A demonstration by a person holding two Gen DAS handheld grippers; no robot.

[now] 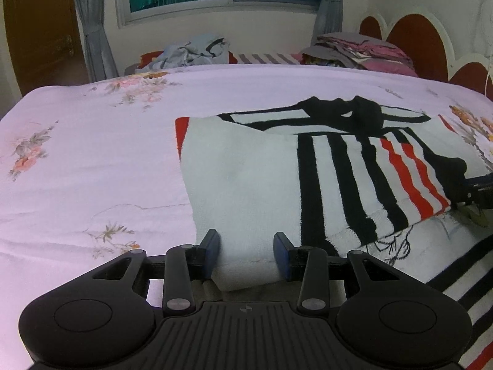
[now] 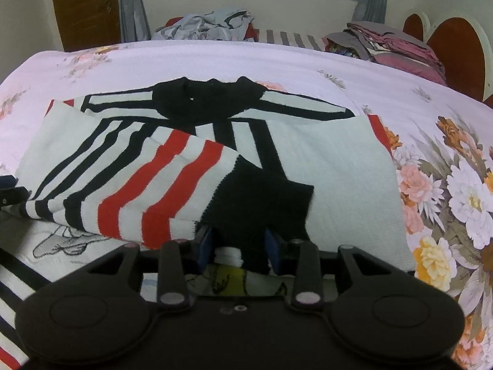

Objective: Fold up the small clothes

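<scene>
Striped sweater mid-fold on the bed

The striped sweater (image 1: 339, 166) lies toward the near edge of the bed (image 1: 92, 160), sleeves already folded across its body. The left tool (image 1: 247, 254) pinches the white hem and the right tool (image 2: 239, 248) pinches the black cuff layers, both part-closed on cloth; the lengthwise fold looks left to do. No containers show.
</scene>
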